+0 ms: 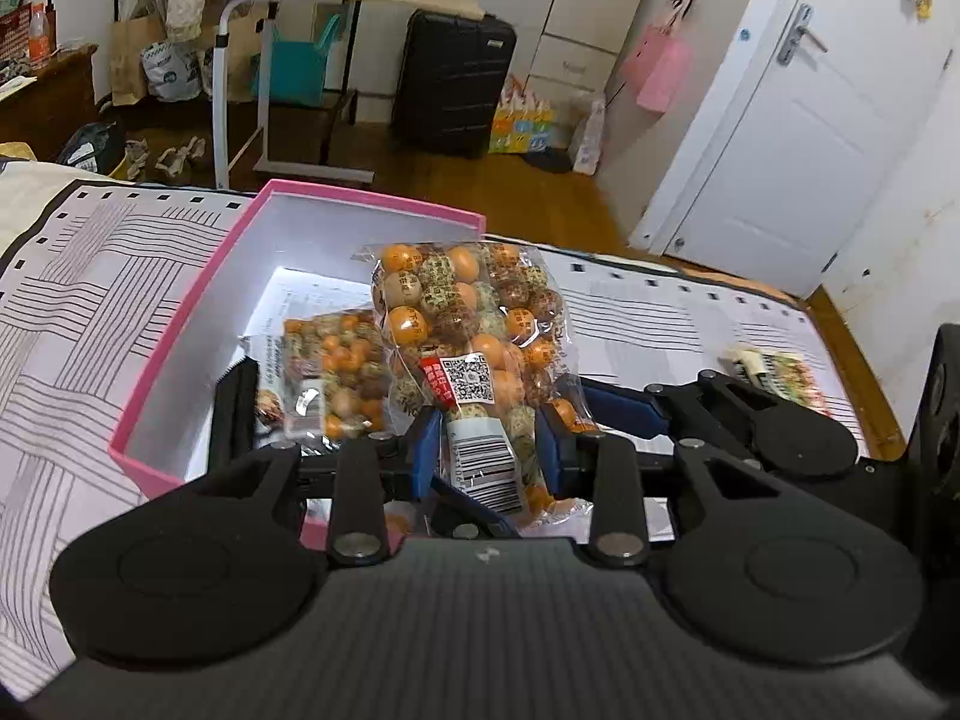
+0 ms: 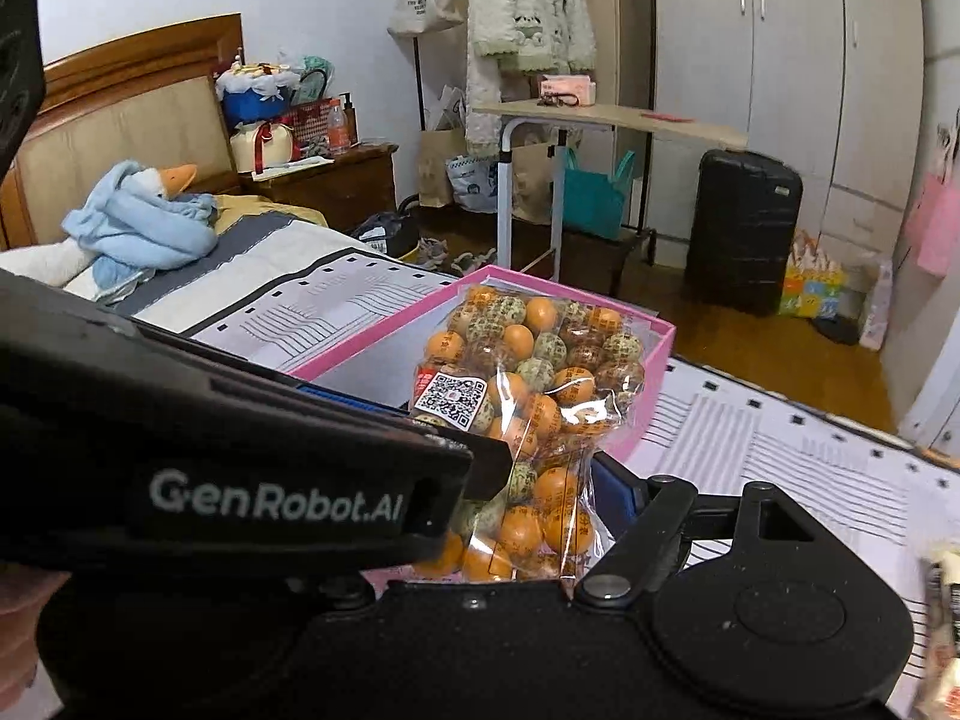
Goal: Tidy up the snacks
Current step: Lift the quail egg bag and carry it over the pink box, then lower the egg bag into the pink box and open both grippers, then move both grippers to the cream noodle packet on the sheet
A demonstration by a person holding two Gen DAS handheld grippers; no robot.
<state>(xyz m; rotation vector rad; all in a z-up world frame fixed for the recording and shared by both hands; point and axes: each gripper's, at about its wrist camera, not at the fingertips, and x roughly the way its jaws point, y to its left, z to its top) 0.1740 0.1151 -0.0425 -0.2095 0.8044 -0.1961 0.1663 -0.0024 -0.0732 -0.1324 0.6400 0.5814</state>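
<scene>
Left claw [image 1: 487, 441] pinched nearly closed on the lower end of a clear snack bag [image 1: 474, 348] of orange and speckled round pieces, blue pads pressing both sides near the barcode; bag stands up out of the grip, held above the near right part of the open pink box [image 1: 180, 354], probably so it can be lowered in next to the second snack bag [image 1: 336, 378] already lying flat on the box floor. Gripping the bottom seal end likely keeps the bulky part free to drop in first. Right claw [image 2: 540, 474] jaws stand wide apart, not pressing on anything; in the right wrist view the held bag [image 2: 528, 396] sits between or just ahead of its fingers, one blue pad showing right of the bag, so it looks like a support or standby, cannot tell if it touches the plastic. Box sits on the bed [image 1: 78, 276] near the foot edge, striped cover under it. Another packet [image 1: 780, 375] lies on the bed toward the right edge, well apart from the box, partly cut off by claw hardware, label unreadable. Left half of the right wrist view is blocked by the left device body, hiding most of the box interior. Box near wall hidden behind the claw.
</scene>
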